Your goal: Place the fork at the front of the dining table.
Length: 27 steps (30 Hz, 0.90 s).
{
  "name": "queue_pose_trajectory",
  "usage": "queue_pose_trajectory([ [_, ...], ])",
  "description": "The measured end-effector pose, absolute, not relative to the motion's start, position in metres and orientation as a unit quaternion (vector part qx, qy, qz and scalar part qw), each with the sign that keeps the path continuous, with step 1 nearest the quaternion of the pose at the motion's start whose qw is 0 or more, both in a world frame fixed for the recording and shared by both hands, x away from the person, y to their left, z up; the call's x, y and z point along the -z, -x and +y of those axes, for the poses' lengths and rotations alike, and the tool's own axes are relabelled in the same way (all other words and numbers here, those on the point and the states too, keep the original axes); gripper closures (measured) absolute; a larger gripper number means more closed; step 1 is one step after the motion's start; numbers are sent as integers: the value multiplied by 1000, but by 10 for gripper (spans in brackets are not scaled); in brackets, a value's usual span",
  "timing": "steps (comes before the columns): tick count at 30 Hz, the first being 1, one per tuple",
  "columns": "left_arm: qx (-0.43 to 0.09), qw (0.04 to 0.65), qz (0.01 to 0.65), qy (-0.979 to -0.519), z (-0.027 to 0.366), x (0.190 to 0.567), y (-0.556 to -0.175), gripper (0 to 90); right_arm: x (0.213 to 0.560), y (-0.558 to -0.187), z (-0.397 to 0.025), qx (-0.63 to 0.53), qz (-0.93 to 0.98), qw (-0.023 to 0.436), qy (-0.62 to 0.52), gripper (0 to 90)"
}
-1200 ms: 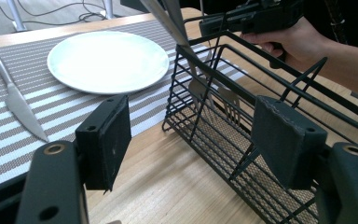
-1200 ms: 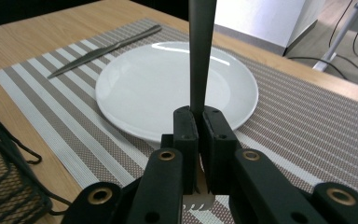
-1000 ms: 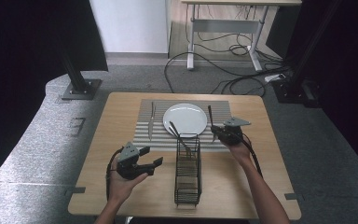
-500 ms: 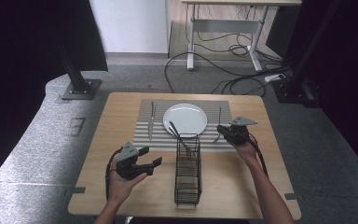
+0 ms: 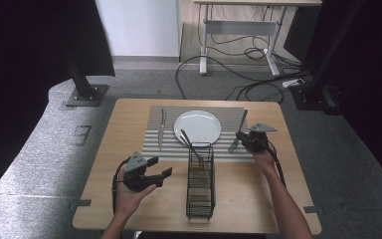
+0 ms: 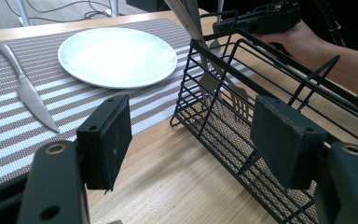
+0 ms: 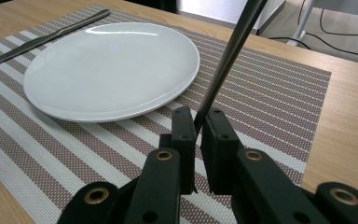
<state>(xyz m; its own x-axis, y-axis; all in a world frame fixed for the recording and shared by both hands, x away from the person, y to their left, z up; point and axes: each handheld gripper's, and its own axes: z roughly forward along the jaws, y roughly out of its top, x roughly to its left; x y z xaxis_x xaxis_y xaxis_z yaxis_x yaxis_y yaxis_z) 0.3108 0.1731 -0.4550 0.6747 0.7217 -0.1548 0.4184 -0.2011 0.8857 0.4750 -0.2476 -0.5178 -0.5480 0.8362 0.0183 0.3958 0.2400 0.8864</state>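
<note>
We hold a fork (image 5: pixel 239 130) in the right gripper (image 5: pixel 244 139), its jaws pinched narrow on the lower part of the utensil. In the right gripper view the handle (image 7: pixel 228 51) rises from between the two black pads and slants up and to the right, out past the top edge. In the high view the fork's long axis runs near to far with a slight lean to the right: the handle end points to the far side of the table, and the tine end points toward us, just left of the gripper. It sits over the right part of the striped placemat (image 5: pixel 154 139), right of the white plate (image 5: pixel 197 126) and apart from it. We cannot tell whether the tines touch the mat.

The left gripper (image 5: pixel 151 172) rests in our left hand over the bare wood of the table (image 5: pixel 104 199) at the near left, with its jaws spread wide and nothing between them. In the left gripper view the pads frame the near end of the black wire cutlery basket (image 6: pixel 270 93), which stands just right of that gripper, long side running near to far. Inside the basket's far end two forks (image 6: pixel 223 88) stand tilted, tines down, handles leaning toward the far left over the plate's rim.

A knife (image 5: pixel 161 128) lies on the mat left of the plate, its length near to far.
</note>
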Motion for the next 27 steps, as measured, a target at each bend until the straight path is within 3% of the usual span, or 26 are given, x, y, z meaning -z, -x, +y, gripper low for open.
queue_pose_trajectory([
  [10,-148,508,376,-761,173,456,-311,295,513,-472,-251,-477,753,224,-394,867],
  [20,-147,506,376,-762,173,457,-311,297,513,-472,-259,-499,768,168,-366,867],
  [27,-147,505,377,-763,172,458,-311,297,519,-476,-256,-490,762,185,-381,847],
])
